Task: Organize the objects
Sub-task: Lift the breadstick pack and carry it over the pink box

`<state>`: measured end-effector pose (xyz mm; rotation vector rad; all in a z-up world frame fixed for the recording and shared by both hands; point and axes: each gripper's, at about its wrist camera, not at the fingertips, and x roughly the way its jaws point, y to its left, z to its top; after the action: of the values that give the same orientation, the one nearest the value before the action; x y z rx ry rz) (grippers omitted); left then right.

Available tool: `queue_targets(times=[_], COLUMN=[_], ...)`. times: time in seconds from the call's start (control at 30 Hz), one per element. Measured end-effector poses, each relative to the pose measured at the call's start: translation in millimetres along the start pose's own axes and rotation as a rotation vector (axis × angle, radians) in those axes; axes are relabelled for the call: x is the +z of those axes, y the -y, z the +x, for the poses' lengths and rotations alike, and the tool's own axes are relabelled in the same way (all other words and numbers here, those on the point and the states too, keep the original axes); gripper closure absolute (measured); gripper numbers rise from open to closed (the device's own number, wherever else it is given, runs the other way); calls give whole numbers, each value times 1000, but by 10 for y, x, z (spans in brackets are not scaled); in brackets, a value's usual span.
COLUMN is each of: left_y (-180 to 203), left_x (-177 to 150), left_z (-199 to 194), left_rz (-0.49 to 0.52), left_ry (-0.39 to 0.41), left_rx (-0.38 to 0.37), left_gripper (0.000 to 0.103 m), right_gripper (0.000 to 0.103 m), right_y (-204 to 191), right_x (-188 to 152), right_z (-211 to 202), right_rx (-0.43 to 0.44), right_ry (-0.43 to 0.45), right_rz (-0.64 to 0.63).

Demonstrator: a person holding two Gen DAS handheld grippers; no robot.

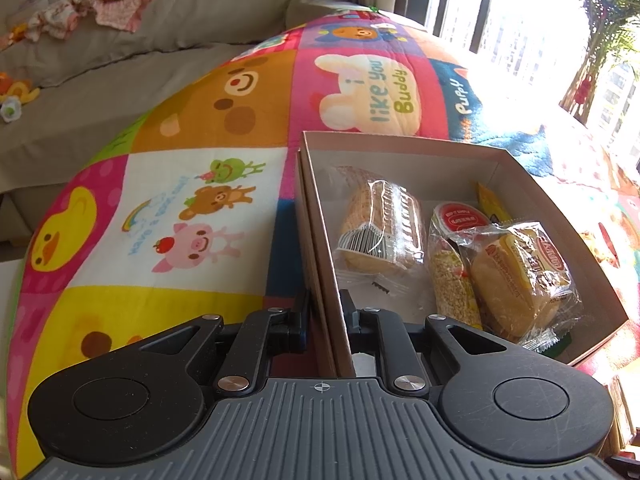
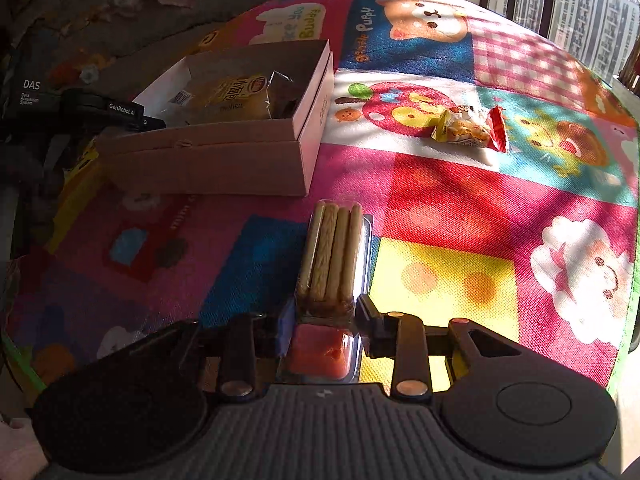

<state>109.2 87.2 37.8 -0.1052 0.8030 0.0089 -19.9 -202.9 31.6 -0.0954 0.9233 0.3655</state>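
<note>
Partly hidden behind its own housing, the left gripper (image 1: 325, 312) pinches the near wall of the cardboard box (image 1: 320, 216), one finger outside and one inside the wall, so the lowest stretch of that wall cannot be seen. Inside the box lie a clear-wrapped cake with a barcode (image 1: 380, 226), a red-lidded cup of grain snack (image 1: 456, 256), a bun in a yellow wrapper (image 1: 520, 280), and a yellow packet (image 1: 490, 202) mostly covered by the others; its print is unreadable. The box sits on a cartoon play mat (image 1: 192, 200), with a sofa (image 1: 120, 48) beyond.

Over in the right wrist view, the right gripper (image 2: 324, 312) clamps a clear tray of biscuit sticks with red dip (image 2: 332, 256); the dip end is cut off by the gripper body. Ahead and left stands the box (image 2: 208, 160); a loose wrapped candy (image 2: 468, 130) lies apart on the mat to the right.
</note>
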Motion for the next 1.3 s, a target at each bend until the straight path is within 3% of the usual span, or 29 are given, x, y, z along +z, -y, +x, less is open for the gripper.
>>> queue_targets(times=[0.33, 0.57, 0.67, 0.97, 1.1, 1.3], left_y=[40, -1, -4, -14, -11, -10], left_x=[-8, -29, -33, -30, -29, -29], left_z=[17, 20, 18, 21, 20, 20], left_rz=[6, -14, -15, -20, -23, -25], left_ry=[6, 12, 13, 15, 16, 17], left_rx=[26, 7, 4, -1, -1, -3], left_gripper=[87, 87, 87, 87, 87, 87], right_gripper=[60, 63, 70, 71, 71, 71], right_y=[-103, -149, -188, -335, -377, -427], right_x=[83, 137, 145, 141, 276, 702], right_z=[116, 134, 104, -37, -233, -564], right_rx=[-45, -42, -26, 90, 135, 172], right_ry=[17, -7, -24, -61, -18, 114], right_rz=[-47, -46, -49, -4, -2, -32])
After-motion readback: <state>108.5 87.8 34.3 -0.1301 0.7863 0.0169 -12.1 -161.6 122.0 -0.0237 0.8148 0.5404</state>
